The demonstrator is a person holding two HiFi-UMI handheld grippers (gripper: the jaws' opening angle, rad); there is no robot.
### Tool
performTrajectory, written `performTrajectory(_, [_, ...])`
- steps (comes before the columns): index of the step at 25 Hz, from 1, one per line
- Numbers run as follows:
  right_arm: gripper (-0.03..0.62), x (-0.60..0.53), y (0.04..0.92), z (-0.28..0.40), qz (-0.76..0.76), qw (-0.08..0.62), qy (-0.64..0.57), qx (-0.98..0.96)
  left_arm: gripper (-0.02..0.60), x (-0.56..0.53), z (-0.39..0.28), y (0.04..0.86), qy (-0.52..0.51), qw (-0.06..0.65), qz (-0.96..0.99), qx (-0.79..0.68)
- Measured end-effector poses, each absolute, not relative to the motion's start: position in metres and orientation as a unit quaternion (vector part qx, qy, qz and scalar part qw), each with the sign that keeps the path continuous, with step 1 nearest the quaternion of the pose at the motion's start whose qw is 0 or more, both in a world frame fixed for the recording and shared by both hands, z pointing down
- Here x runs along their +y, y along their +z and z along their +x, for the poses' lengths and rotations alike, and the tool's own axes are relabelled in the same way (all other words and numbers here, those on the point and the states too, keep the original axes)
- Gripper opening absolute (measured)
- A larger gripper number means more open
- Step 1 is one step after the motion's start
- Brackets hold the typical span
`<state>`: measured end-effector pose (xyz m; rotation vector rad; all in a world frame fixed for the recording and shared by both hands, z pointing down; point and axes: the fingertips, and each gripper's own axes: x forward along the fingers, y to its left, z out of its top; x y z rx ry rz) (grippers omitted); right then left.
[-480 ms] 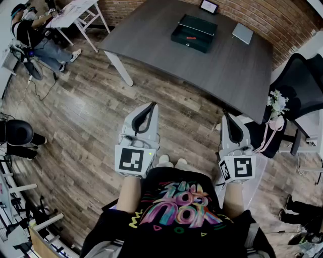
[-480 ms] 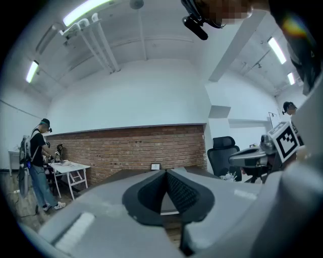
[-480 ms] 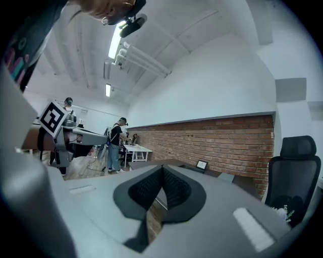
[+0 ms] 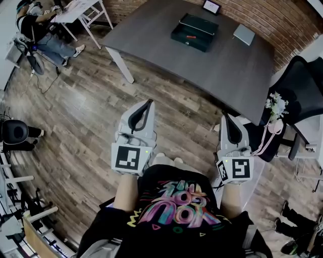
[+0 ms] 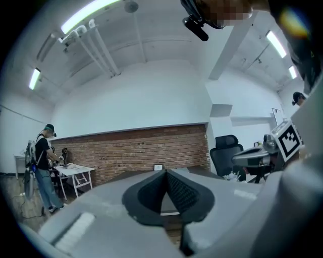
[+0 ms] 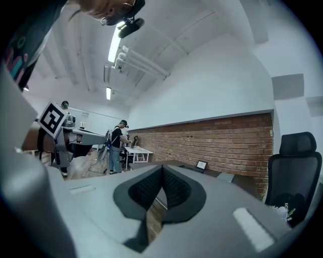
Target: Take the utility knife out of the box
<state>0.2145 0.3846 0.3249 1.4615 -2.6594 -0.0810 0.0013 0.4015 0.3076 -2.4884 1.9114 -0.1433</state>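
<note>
A dark green box [image 4: 194, 31] stands open on the far side of the grey table [image 4: 166, 50]. A small red item [image 4: 190, 37] lies inside it; I cannot make out the knife itself. My left gripper [image 4: 149, 102] and right gripper [image 4: 224, 116] are held level over the wooden floor, well short of the table. Both are shut with nothing between their jaws. In the left gripper view the left gripper [image 5: 165, 171] has its pads pressed together, and in the right gripper view the right gripper [image 6: 162, 166] does too.
A grey laptop [image 4: 244, 34] and a small framed screen [image 4: 211, 6] lie on the table by the brick wall. A black office chair [image 4: 298, 75] with flowers [image 4: 275, 103] stands at the right. A person [image 4: 43, 35] works at a white table [image 4: 81, 10] at far left.
The head view has shifted slightly. Both grippers stay shut and in nearly the same place.
</note>
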Motion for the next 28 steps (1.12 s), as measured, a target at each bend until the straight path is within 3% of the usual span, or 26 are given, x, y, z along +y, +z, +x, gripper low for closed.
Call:
performTrajectory(12, [-0.002, 0.371, 0.341, 0.223, 0.463, 0.059, -0.016, -0.884, 0.0, 0.394, 0.001, 0.319, -0.051, 0.005, -0.778, 0.626])
performTrajectory(28, [-0.002, 0.236, 0.342, 0.143, 0.483, 0.067, -0.014, -0.873, 0.0, 0.242, -0.08, 0.312, -0.047, 0.012, -0.794, 0.606])
